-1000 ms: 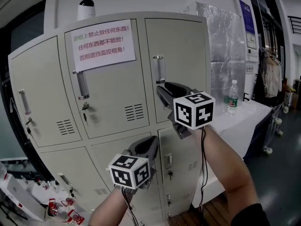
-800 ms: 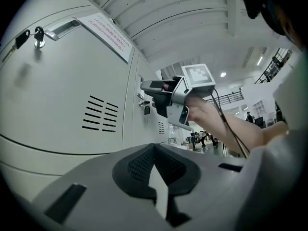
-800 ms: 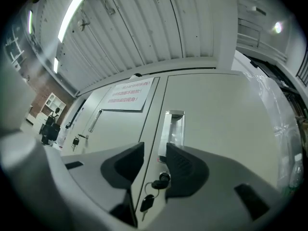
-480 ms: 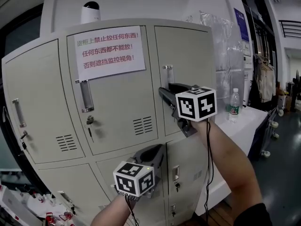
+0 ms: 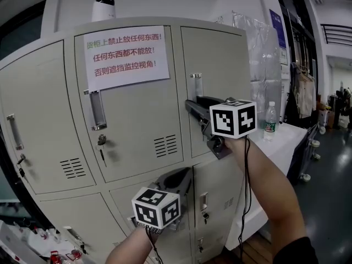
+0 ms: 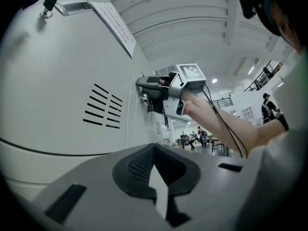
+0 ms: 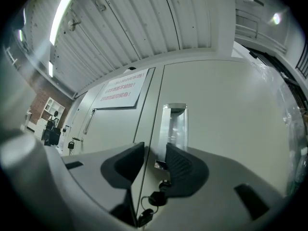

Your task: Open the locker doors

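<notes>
The beige lockers (image 5: 137, 120) fill the head view, and every door I can see is closed. My right gripper (image 5: 190, 104) reaches level to the upper right door (image 5: 220, 70), just under its metal handle (image 5: 196, 87). In the right gripper view its jaws (image 7: 154, 148) have just been closing. They still stand apart, with the door seam, the handle's (image 7: 174, 124) lower end and the key (image 7: 156, 198) in the gap. My left gripper (image 5: 179, 176) hangs lower, before the bottom row. Its tips (image 6: 154, 146) meet with nothing between them, beside a vented door (image 6: 103, 112).
A paper sign (image 5: 125, 55) covers the top of the middle door, which has a key (image 5: 102, 142) in its lock. A white camera (image 5: 103, 7) sits on the lockers. To the right are a plastic-wrapped panel (image 5: 256, 54) and a white table (image 5: 289, 142) with a water bottle (image 5: 269, 120).
My right gripper has come in closer under the upper right door's handle. The head view has swung so the lockers loom larger. The left gripper has stayed low in front of the bottom row.
</notes>
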### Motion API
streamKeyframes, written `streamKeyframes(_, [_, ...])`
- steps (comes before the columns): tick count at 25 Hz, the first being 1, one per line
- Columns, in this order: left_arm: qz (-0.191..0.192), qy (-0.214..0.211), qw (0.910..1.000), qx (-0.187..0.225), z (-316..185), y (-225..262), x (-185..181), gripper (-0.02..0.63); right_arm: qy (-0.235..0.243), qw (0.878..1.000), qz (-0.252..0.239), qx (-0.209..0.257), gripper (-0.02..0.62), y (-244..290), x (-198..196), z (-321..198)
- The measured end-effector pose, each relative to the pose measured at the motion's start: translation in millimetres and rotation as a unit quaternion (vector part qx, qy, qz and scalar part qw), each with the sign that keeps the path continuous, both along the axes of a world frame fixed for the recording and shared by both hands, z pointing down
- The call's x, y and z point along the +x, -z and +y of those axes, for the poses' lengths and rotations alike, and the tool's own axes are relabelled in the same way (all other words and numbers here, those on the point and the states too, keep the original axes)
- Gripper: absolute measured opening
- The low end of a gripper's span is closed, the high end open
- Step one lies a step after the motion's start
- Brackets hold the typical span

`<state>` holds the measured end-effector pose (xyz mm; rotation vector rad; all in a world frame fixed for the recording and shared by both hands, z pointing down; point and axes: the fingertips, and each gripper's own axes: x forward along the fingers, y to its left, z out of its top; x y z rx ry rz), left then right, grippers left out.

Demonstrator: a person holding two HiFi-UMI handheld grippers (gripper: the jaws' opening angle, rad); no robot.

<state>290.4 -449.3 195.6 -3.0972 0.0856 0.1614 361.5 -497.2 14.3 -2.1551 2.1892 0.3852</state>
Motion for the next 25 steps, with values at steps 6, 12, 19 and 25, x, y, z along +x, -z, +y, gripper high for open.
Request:
streamKeyframes(6, [0.001,-0.009,0.9999,-0.010,2.9,0.0,-0.1,0.001,-0.018,1.000,0.010,0.002,0.137,0.2,0.3,1.6])
streamKeyframes(12, [0.003,-0.009,0.9998,-0.015,5.9,-0.1,-4.7,0.001,-0.036,0.999,0.017,-0.005,0.117,-0.9,1.5,4.0])
streamKeyframes(19, [0.004,-0.003,0.9999,-0.016,12.1,-0.4,-13.1,0.001,-0.031,0.999,0.011,-0.011,0.115,-1.1,-0.7,12.6])
streamKeyframes(25, [0.005,-0.003,0.9998,-0.017,26.2,-1.2,-18.7,0.002,-0.021,1.000,0.008,-0.012,0.115,-0.5,-4.2,28.7])
